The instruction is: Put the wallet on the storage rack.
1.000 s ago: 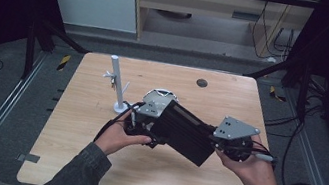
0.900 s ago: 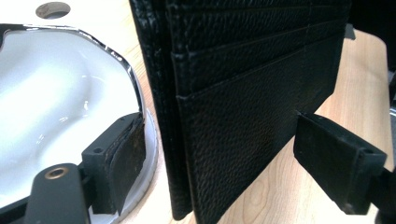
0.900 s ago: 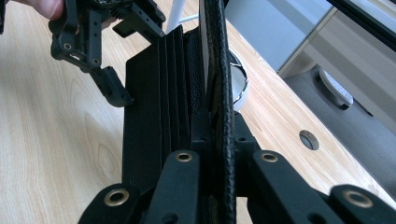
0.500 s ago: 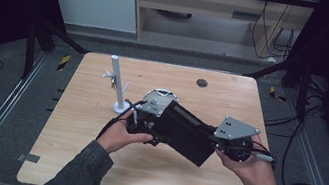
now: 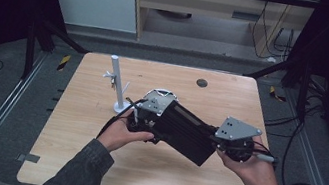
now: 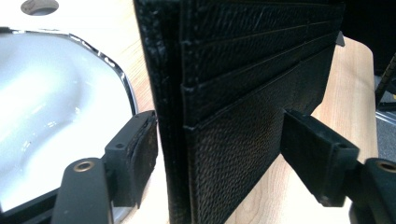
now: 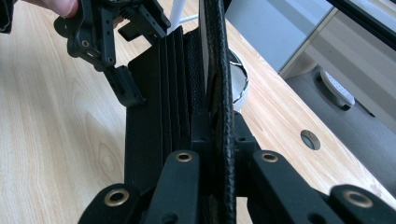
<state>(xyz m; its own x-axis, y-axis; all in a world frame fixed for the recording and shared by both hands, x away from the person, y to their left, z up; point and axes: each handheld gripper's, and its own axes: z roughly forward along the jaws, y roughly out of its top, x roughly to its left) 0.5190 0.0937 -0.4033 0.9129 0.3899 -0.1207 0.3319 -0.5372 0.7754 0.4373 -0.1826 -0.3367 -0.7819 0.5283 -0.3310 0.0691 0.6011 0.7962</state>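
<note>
Right gripper view: right gripper (image 7: 219, 186) is pinched on one edge of the wallet (image 7: 163, 121), jaws pressed together w/ the leather edge squeezed between them. Wallet is open, card slots facing out, held up off the table (image 7: 56, 116) and running away from this gripper toward the left gripper (image 7: 116, 56).

Left gripper view: left gripper (image 6: 219, 154) has its jaws spread, one either side of the wallet's (image 6: 243, 93) other end. Near jaw sits just beside the fold; far jaw looks just off the slot face, contact can't be told. So it brackets the wallet w/o a clear clamp. Beyond the left jaw, a white dish (image 6: 51, 107) w/ a shiny rim lies on the table.

High view: both hands hold the wallet (image 5: 186, 131) btwn them at mid-table; a white stand (image 5: 118, 85) is just past the left gripper (image 5: 148, 115).

Risks, as judgement:
- Only one firm grip: if the right one eases, the wallet prob. drops or swings onto the dish.
- Left closing off-centre could catch just a slot flap and fold or twist the leather.
- Pulling apart too hard may slip the edge out of the right jaws.
</note>
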